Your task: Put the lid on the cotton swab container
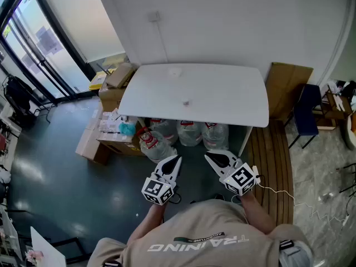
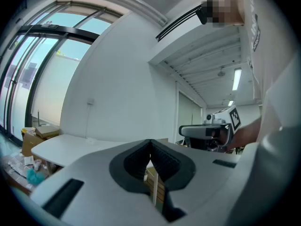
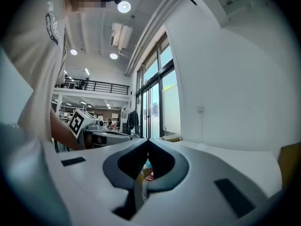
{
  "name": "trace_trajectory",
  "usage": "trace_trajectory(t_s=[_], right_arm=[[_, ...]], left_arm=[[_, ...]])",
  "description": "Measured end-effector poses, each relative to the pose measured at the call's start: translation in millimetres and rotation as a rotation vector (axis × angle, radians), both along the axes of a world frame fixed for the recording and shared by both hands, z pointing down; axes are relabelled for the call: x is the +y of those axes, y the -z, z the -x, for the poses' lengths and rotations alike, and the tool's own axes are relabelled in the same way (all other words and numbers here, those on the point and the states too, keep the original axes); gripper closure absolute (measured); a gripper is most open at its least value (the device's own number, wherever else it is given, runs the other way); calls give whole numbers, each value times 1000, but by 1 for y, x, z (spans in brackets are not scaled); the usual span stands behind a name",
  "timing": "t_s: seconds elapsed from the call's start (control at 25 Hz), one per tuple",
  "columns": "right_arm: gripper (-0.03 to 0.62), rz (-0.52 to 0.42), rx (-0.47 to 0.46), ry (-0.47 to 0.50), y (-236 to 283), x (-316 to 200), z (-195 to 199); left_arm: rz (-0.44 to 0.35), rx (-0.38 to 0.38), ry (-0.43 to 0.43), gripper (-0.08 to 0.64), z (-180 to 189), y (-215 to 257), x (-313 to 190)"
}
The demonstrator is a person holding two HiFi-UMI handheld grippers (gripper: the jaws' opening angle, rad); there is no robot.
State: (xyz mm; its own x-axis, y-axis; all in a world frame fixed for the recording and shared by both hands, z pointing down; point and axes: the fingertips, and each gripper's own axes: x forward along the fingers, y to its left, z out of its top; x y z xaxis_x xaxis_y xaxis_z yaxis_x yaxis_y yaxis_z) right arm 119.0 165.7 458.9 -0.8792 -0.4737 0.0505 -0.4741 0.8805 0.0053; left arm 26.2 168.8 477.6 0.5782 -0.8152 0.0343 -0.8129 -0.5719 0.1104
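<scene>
On the white table [image 1: 222, 93] a small object [image 1: 186, 102] stands near the middle, and a pale round thing [image 1: 175, 71] lies near the far edge. Both are too small to tell which is container or lid. My left gripper [image 1: 178, 159] and right gripper [image 1: 207, 156] are held close to the person's body, well short of the table and above the floor. Each one's jaws are pressed together with nothing between them, as the left gripper view [image 2: 150, 142] and the right gripper view [image 3: 148, 142] show. Part of the table [image 2: 66, 145] appears beyond the left jaws.
Several water jugs [image 1: 189, 132] stand under the table. Cardboard boxes [image 1: 114, 85] and clutter sit at its left end. A flat cardboard sheet [image 1: 286, 85] and a blue chair [image 1: 306, 115] are to the right. Wooden slats [image 1: 272, 160] cover the floor there.
</scene>
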Motion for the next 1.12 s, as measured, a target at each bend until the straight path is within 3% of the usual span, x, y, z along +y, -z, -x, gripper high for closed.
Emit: trace_trajectory(t_s=[0.48, 1.12], right_arm=[[574, 39, 32, 20, -16, 4, -2], [574, 42, -1, -13, -16, 1, 10]], left_arm=[[52, 11, 12, 547, -5, -18, 12], [102, 50, 36, 548, 18, -35, 19]])
